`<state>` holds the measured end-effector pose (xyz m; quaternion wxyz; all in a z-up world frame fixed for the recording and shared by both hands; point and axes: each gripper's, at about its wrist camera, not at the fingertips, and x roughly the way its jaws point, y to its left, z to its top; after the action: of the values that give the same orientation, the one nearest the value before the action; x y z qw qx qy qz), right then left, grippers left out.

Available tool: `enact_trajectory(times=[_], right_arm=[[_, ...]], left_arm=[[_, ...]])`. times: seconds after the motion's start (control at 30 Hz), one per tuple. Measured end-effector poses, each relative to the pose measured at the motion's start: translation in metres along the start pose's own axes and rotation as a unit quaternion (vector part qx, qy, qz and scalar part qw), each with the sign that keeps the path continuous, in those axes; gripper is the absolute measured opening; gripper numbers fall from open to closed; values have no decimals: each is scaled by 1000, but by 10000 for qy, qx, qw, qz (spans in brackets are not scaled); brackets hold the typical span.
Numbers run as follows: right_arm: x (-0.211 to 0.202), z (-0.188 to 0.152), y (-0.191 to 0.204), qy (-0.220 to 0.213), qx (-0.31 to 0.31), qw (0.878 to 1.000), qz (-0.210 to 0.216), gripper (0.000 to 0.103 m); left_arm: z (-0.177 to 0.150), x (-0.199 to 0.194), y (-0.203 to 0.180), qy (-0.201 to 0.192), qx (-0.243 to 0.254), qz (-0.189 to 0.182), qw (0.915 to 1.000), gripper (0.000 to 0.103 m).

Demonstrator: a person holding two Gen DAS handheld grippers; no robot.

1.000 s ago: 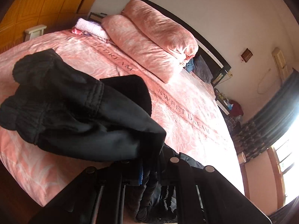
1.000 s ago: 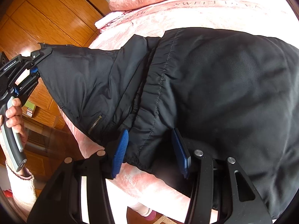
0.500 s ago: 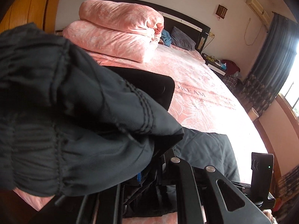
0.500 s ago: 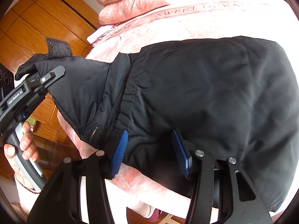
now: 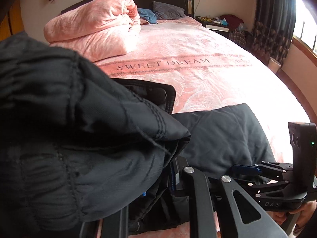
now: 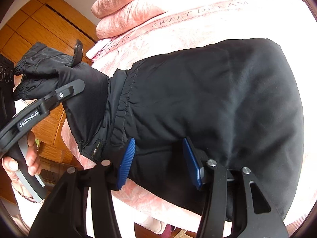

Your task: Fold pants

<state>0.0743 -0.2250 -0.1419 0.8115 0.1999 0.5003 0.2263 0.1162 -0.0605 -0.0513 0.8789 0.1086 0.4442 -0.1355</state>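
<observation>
At the left of the scene, as the right wrist view showed it, the left gripper [image 6: 65, 91] held a bunched end of the black pants [image 6: 198, 107] raised clear of the pink bed [image 6: 198, 19], a hand [image 6: 21, 158] wrapped round its grey handle. Its jaws had just been opening a little, yet the cloth was caught between them and they pinched it. The lifted end carried a gathered hem and a small tab. Rightward, the pants ran down across a seam and a zip to their broad main part, which lay flat on the near edge of the bed. There the right gripper [image 6: 158, 160] stood with its blue fingers [image 6: 126, 158] spread, straddling the near edge of the fabric; whether they pressed it could not be told. The step in hand looked like carrying the raised end over the flat part to make a fold. The next move likely called for laying that end down squarely on the flat part before letting go.
</observation>
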Motion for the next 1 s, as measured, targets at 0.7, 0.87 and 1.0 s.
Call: enact_trajectory(times=[0.7,0.87,1.0], right_arm=[[-25,4,-10,-335,283,9989,-186,66],[-35,27,-6,-558,392,9972,302,81],[-30,50,2,-544,198,9982,124,86]], left_arm=[[-40,32,1,744,-122,-948,9926,26],[-50,23,27,719,-621,-1324,9866,40],[-56,20,43,597,-1050,-1507,9812,66]])
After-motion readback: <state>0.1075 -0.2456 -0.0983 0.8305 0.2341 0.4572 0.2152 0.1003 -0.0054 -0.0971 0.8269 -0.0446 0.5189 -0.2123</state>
